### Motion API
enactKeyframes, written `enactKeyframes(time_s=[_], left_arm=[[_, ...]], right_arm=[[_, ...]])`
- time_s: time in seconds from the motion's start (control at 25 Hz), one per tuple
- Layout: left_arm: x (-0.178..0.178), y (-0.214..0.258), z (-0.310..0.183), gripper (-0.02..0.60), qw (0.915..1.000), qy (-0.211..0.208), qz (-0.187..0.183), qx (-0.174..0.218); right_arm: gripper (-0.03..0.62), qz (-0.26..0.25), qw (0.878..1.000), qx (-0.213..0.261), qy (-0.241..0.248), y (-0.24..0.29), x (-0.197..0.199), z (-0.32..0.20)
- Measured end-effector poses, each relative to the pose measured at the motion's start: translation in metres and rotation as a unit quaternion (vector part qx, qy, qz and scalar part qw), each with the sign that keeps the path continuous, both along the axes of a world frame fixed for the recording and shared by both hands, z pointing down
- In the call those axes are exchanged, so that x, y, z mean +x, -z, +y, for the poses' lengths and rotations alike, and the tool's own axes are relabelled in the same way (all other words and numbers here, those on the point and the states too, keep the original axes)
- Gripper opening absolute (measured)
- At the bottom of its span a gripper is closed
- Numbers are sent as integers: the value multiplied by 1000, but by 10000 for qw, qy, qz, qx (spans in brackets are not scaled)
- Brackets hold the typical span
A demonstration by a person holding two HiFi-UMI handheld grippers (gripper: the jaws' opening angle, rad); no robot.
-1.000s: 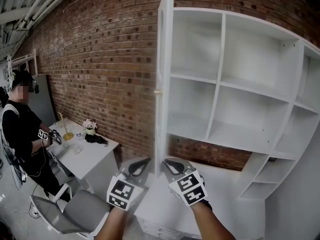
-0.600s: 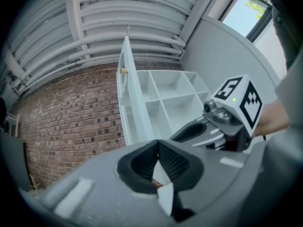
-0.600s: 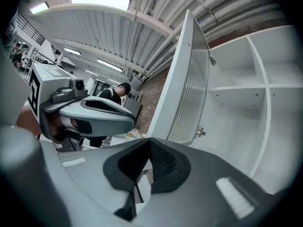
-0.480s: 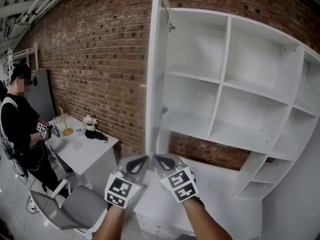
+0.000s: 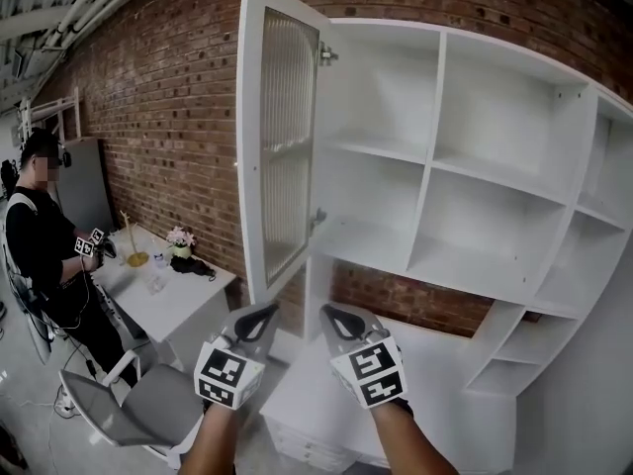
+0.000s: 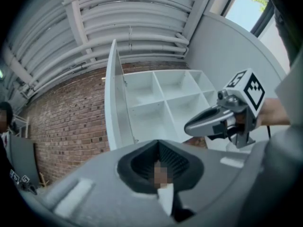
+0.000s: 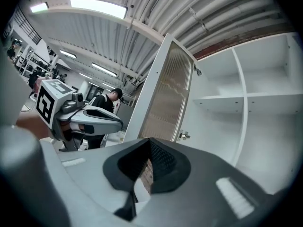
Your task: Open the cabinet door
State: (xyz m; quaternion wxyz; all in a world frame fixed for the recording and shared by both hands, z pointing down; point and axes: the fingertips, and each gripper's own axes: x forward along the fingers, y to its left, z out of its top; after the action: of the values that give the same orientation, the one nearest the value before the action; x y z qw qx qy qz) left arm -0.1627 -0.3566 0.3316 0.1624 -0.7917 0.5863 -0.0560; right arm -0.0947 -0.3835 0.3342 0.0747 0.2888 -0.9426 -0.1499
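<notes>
The white cabinet door with a ribbed glass panel stands swung out to the left of the open shelf unit. It also shows as a narrow edge in the left gripper view, door, and as a tilted panel in the right gripper view, door. My left gripper and right gripper hang side by side below the door, apart from it. Both are shut with nothing between the jaws: left gripper, right gripper.
A person with grippers stands at the far left beside a white table that carries small items. A grey chair sits in front of it. A low white counter lies under my grippers, a brick wall behind.
The door has swung further out to the left, from edge-on to showing its glass face. Both grippers stay low beneath it and touch nothing.
</notes>
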Motion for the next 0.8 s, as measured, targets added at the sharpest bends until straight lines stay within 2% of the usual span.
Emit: enactKeyframes(time_s=[0.44, 0.8], left_arm=[[8, 18, 19, 3, 9998, 116, -15, 162], [10, 16, 31, 3, 9994, 252, -33, 215]], right_arm=[[3, -340, 9981, 234, -452, 28, 66, 7], [3, -375, 9977, 296, -489, 29, 80, 12]])
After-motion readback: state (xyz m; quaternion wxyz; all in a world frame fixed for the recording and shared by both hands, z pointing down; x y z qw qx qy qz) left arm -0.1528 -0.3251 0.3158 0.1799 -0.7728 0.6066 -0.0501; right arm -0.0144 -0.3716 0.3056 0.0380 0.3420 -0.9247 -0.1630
